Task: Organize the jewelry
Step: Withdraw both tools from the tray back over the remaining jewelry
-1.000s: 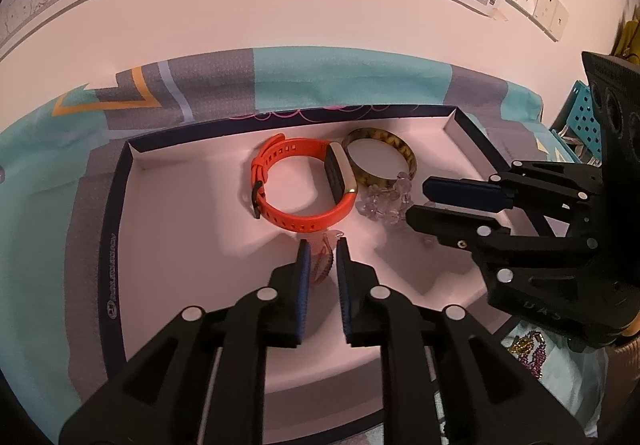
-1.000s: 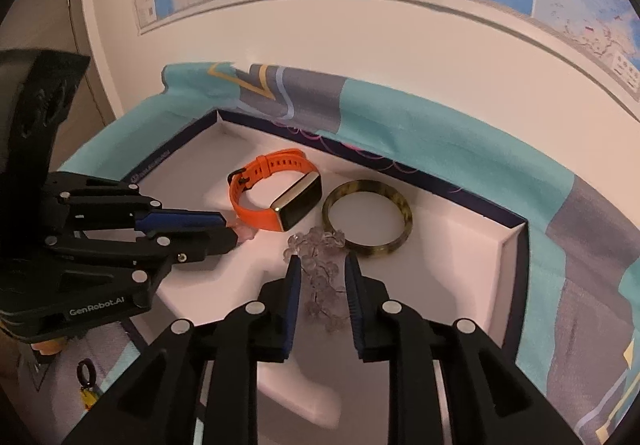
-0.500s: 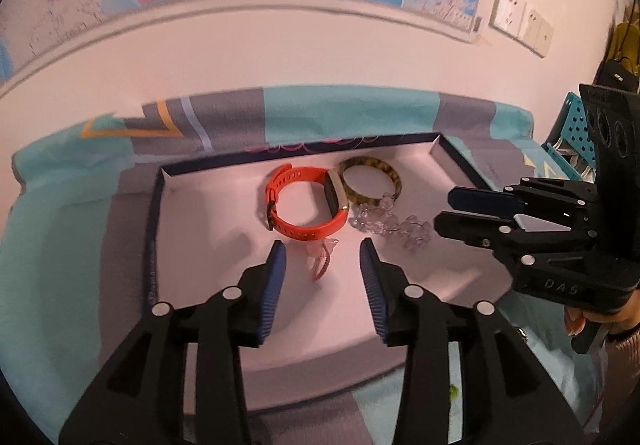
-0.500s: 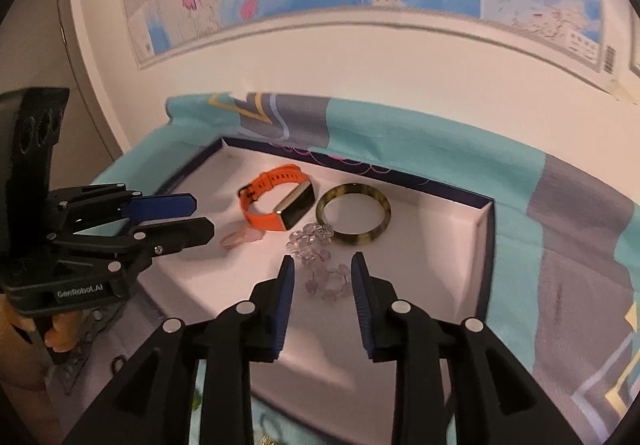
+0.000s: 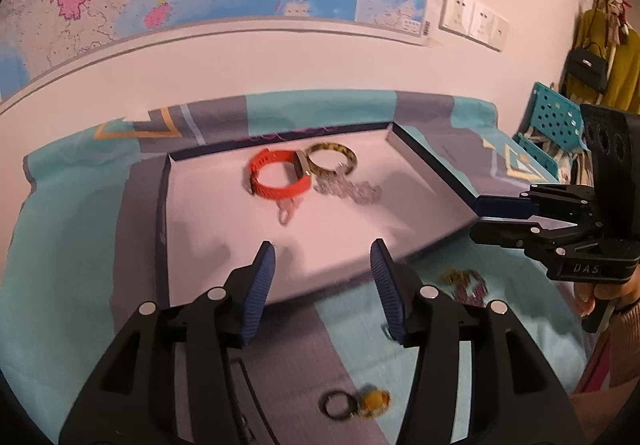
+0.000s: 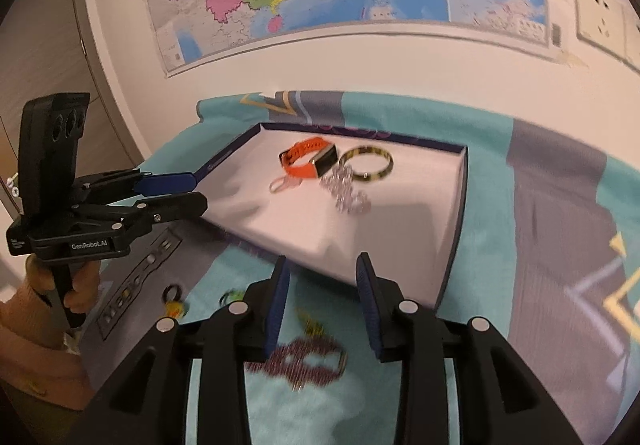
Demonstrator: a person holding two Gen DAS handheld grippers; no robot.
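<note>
A white tray with a dark rim (image 5: pixel 432 161) (image 6: pixel 456 229) lies on the patterned cloth. In it lie an orange watch band (image 5: pixel 280 179) (image 6: pixel 306 161), a tortoiseshell bangle (image 5: pixel 332 157) (image 6: pixel 366 165), a clear bead bracelet (image 5: pixel 348 189) (image 6: pixel 348 193) and a small pink ring piece (image 5: pixel 288 211) (image 6: pixel 282 185). My left gripper (image 5: pixel 322 277) is open and empty, held back over the tray's near edge. My right gripper (image 6: pixel 322 289) is open and empty, above a dark red beaded piece (image 6: pixel 308 365) on the cloth.
On the cloth in front of the tray lie a black ring with a yellow charm (image 5: pixel 356 401) (image 6: pixel 174 301), a beaded ornament (image 5: pixel 466 285) and a dark flat case (image 6: pixel 140 277). A map covers the wall. A blue crate (image 5: pixel 556 125) stands at the right.
Both grippers opened, let go of the pink piece and the bead bracelet in the tray, and drew back and up away from the tray.
</note>
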